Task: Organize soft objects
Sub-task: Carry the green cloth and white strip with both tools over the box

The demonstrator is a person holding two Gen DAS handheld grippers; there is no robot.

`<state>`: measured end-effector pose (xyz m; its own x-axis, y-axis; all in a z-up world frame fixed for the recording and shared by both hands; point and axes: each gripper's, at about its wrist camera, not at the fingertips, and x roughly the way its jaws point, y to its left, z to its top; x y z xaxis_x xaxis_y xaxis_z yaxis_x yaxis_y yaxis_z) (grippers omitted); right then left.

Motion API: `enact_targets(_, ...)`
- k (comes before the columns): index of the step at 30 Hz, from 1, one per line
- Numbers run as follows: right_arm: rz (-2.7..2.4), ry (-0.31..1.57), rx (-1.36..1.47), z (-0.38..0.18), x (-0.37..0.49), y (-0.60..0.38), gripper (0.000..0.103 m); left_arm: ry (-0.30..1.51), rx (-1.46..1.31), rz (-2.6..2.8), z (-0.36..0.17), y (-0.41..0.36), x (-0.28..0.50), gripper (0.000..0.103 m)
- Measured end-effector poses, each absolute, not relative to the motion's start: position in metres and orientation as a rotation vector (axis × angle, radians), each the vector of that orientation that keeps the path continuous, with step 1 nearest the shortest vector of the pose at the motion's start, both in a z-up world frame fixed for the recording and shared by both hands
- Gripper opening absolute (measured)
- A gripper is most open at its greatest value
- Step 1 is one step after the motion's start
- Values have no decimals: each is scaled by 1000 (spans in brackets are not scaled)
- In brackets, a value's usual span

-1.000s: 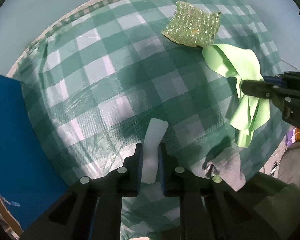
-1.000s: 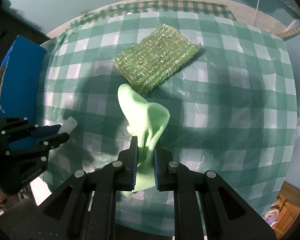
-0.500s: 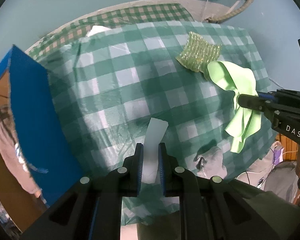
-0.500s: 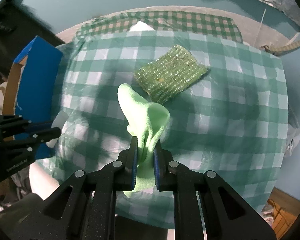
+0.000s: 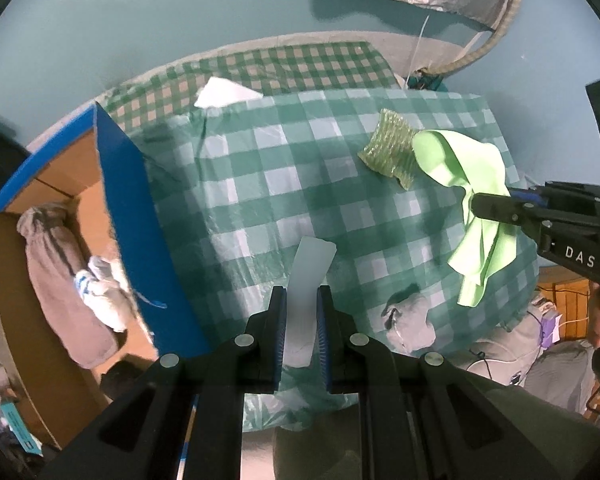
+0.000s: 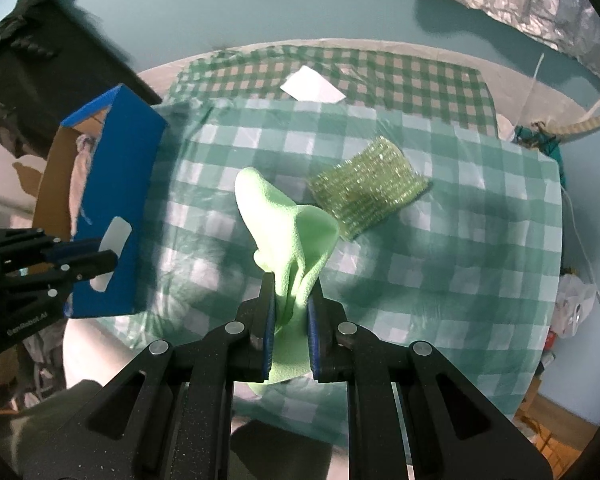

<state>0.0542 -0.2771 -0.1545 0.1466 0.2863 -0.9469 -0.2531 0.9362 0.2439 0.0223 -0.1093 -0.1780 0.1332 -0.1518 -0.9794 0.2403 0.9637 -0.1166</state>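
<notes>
1. While the left gripper [image 5: 301, 312] stays low at the bottom centre of its own view, its two fingers are clamped on a pale white strip [image 5: 309, 266] that stands up between them over the green checked counter [image 5: 260, 184].
2. At the right edge of that same frame, the right gripper [image 5: 478, 202] is pinched shut on a light green cloth [image 5: 480, 216], which hangs in folds above the counter's right side.
3. A glittery green scrubber [image 5: 390, 152] lies flat on the counter in the upper right, just beside the top of the cloth.
4. A blue box [image 5: 140, 216] lined with brown card stands open at the left of the frame, against the counter's edge; a grey cloth [image 5: 56, 280] and a white bundle with blue stripes [image 5: 100, 284] lie inside it.
5. Seen from the right wrist, the right gripper [image 6: 291, 320] sits bottom centre, closed on the light green cloth [image 6: 288, 232], whose upper fold rises toward the middle of the frame.
6. The scrubber [image 6: 366, 192] rests right of centre, close behind the cloth.
7. At the far left, the left gripper [image 6: 108, 254] holds the white strip [image 6: 114, 236] in front of the blue box [image 6: 120, 208].
8. A white sheet [image 6: 312, 88] lies at the far edge of the counter [image 6: 460, 240], upper centre.
</notes>
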Motion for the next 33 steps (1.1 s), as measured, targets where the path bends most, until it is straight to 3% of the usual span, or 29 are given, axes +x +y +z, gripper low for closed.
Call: enact_targets(33, 662, 1272, -104, -90, 77, -152, 12, 1316, -79, -87, -125, -15, -6, 14)
